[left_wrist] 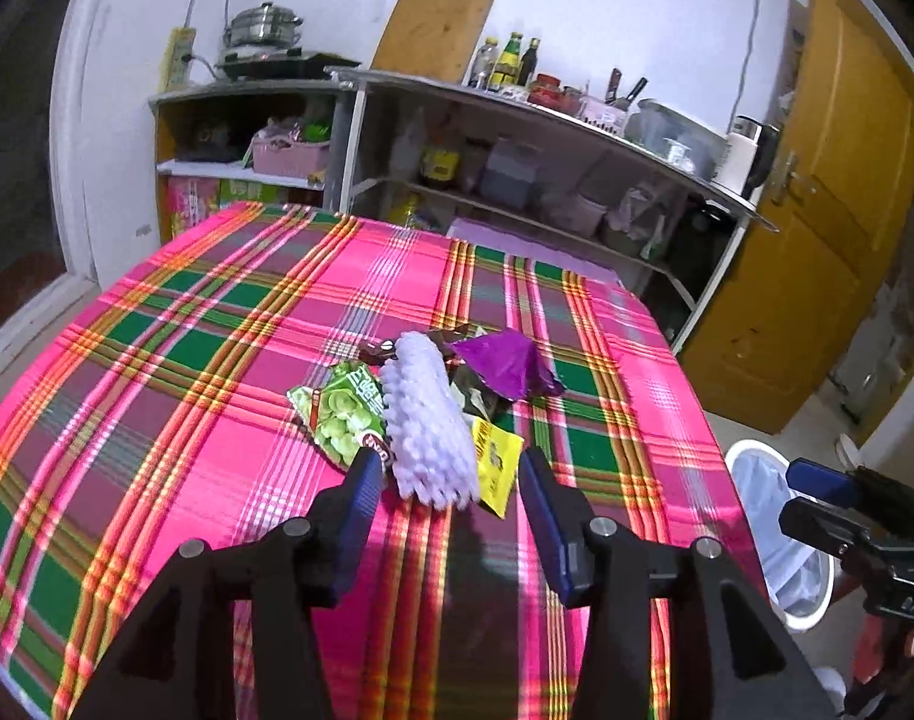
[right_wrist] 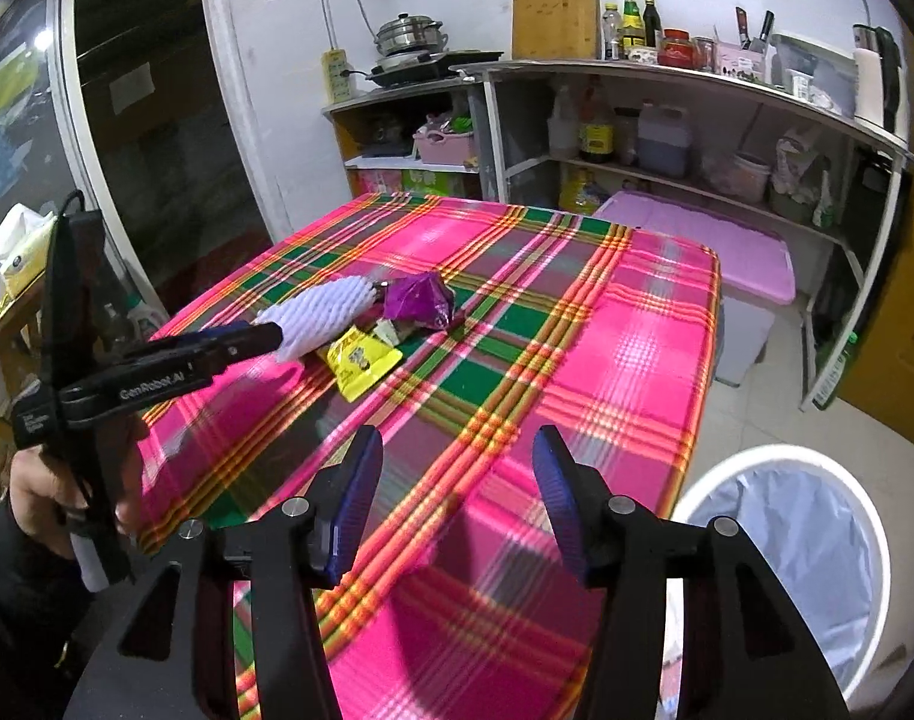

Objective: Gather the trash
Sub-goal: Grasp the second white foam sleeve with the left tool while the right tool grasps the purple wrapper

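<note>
A small pile of trash lies mid-table on the pink plaid cloth [left_wrist: 175,372]: a white foam net [left_wrist: 427,420], a green snack packet [left_wrist: 337,414], a yellow sachet [left_wrist: 498,465] and a purple wrapper [left_wrist: 505,360]. My left gripper [left_wrist: 450,468] stands open, and the near end of the foam net lies between its fingertips with the pads clear of it. The right wrist view shows the left gripper [right_wrist: 271,336] at the end of the foam net [right_wrist: 325,309], beside the yellow sachet [right_wrist: 361,360] and purple wrapper [right_wrist: 415,300]. My right gripper [right_wrist: 457,450] is open and empty above the table's near corner.
A white bin [right_wrist: 775,456] with a pale liner stands on the floor off the table's right corner, also visible as the bin [left_wrist: 754,450] below the right gripper [left_wrist: 808,501]. Kitchen shelves [right_wrist: 697,78] and a pink-lidded box [right_wrist: 727,246] sit behind the table. A person's hand [right_wrist: 31,492] holds the left gripper.
</note>
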`<state>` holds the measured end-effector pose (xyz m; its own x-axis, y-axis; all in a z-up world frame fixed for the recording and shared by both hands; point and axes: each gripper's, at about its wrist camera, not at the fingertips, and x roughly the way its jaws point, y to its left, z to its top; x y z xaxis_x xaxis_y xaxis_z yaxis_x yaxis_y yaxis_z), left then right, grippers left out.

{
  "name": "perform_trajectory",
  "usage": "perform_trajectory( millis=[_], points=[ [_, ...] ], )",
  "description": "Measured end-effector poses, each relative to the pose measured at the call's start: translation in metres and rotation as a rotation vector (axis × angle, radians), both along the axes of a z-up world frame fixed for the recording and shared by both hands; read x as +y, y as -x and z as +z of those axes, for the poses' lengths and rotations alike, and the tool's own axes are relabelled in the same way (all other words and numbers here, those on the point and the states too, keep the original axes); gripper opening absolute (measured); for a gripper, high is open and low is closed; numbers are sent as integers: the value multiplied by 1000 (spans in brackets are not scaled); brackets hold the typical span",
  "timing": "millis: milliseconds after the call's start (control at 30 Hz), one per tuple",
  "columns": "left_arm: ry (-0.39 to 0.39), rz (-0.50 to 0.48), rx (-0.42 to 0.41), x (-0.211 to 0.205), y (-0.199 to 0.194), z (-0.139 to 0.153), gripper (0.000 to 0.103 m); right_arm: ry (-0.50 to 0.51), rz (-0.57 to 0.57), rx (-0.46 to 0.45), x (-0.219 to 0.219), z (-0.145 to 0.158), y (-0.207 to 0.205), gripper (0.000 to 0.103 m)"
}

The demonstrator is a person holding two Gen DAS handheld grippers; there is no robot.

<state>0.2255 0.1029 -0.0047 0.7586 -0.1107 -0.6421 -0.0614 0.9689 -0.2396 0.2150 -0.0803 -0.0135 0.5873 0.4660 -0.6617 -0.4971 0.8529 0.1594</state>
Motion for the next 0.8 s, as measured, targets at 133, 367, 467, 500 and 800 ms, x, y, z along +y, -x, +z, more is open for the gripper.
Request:
perform_trajectory(
  millis=[133, 367, 467, 500, 800],
  points=[
    [19, 15, 21, 4, -16, -10, 47, 4, 13, 2, 11, -1, -16, 53],
    [25, 32, 63, 10, -35, -24, 47, 17, 39, 21, 34, -8, -46, 53],
    [25, 14, 51, 10, -36, -25, 29, 21, 53, 30, 44, -10, -60, 53],
    [30, 7, 47, 10, -36, -25, 27, 22, 57, 32, 48, -11, -65, 53],
    [74, -17, -1, 15, -16, -24, 23, 18, 85, 65, 80, -20, -106, 53]
  ],
)
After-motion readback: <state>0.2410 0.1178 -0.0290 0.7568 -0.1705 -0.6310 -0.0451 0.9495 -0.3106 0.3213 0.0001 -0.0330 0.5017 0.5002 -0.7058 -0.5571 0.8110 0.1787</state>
